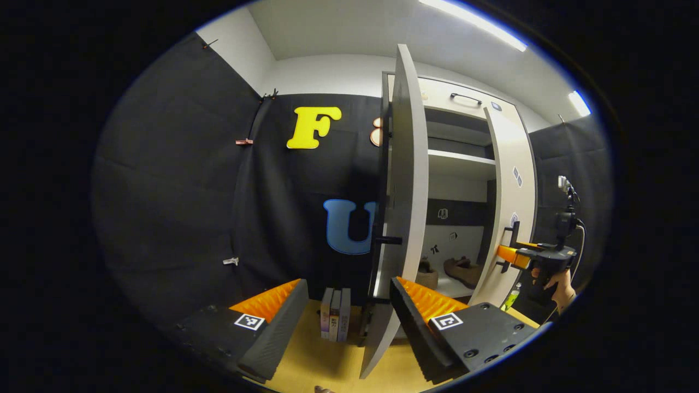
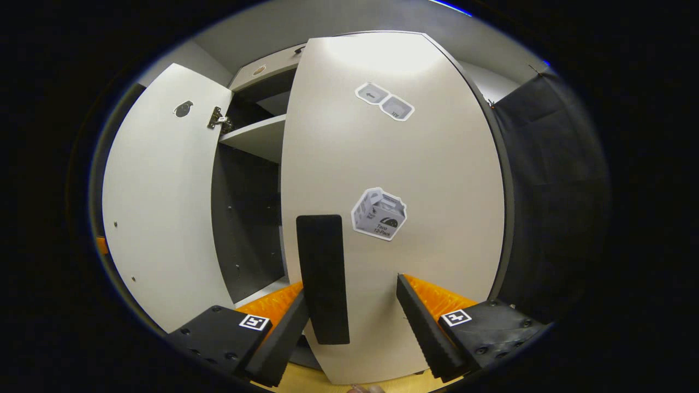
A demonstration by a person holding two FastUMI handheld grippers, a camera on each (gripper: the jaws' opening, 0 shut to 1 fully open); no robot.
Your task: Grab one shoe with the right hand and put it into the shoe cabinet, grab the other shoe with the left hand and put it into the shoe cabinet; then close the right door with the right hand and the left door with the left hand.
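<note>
- In the left gripper view, the left gripper [image 1: 345, 305] is spread wide and holds nothing; the edge of the left door [image 1: 407, 180] stands just ahead, between its fingers.
- Behind that door edge, books [image 1: 335, 314] stand upright on the yellow bench [image 1: 311, 355].
- Two shoes [image 1: 461, 271] lie on the lower shelf inside the shoe cabinet [image 1: 458, 158].
- In the right gripper view, the right gripper [image 2: 355, 316] is wide apart, its fingers on either side of the black handle [image 2: 323, 278] of the right door [image 2: 393, 207]; whether they touch it I cannot tell.
- Both doors stand partly open.
</note>
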